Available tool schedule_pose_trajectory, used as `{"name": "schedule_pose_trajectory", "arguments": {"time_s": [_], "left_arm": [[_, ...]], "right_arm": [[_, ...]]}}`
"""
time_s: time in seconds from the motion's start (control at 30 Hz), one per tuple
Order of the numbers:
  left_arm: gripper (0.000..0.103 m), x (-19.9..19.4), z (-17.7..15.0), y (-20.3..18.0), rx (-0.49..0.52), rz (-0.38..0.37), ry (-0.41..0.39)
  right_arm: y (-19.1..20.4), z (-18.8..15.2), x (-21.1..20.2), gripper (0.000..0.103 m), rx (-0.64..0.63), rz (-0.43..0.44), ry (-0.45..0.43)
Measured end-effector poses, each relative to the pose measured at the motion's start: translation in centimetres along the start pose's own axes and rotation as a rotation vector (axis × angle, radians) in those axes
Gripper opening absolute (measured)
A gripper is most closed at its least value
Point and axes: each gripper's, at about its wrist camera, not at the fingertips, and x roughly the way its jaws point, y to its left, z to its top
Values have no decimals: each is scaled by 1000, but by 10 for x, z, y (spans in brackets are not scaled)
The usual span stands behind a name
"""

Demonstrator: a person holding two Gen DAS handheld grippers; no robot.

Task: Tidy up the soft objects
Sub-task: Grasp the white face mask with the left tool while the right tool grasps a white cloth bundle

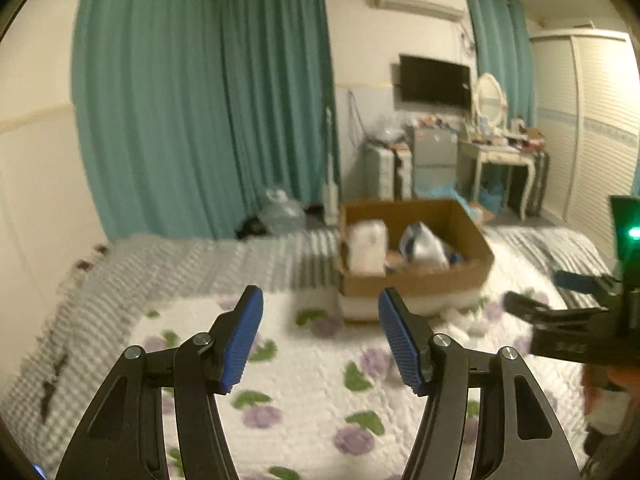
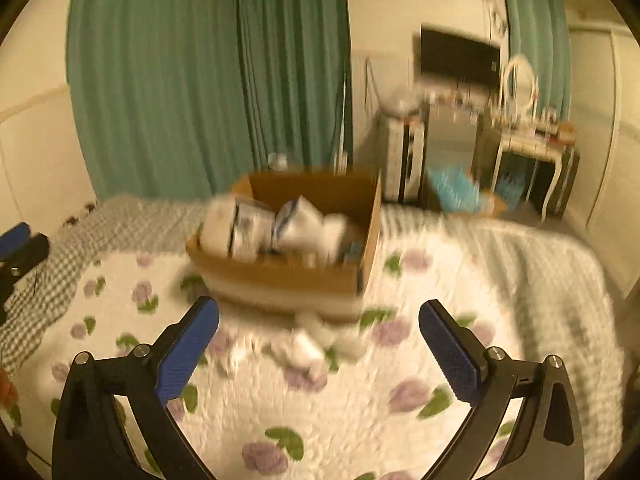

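A cardboard box sits on the bed and holds white soft packs. It also shows in the right wrist view with several white packs inside. Small white soft pieces lie on the floral quilt in front of the box; they also show in the left wrist view. My left gripper is open and empty above the quilt. My right gripper is open and empty, just short of the white pieces; it shows at the right edge of the left view.
A grey checked blanket covers the bed's far side. Teal curtains hang behind. A dressing table, a small fridge and a wardrobe stand across the room. The right wrist view is blurred.
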Motion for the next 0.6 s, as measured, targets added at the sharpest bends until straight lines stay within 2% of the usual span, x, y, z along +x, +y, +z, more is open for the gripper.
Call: {"name": "schedule_pose_trajectory", "arguments": {"time_s": [0.17,0.23,0.47,0.57,0.6], "left_arm": [[61,58,-31,-25,17,-12,121],[61,77,-44,-32,27,-19,166],[61,107,-66,-37,31,-55,232],[61,114,-74,-36,35,-57,236],[61,115,-76,-38,43,-58,235]], "right_arm": [[-6,-30,58,101,6,-31,115],[-8,-39,78,101,31,-13,164],[4,-54,116,98,-10,5,239],[2,-59,133,79,-3,20,272],[2,-60,137,67,-3,23,281]]}}
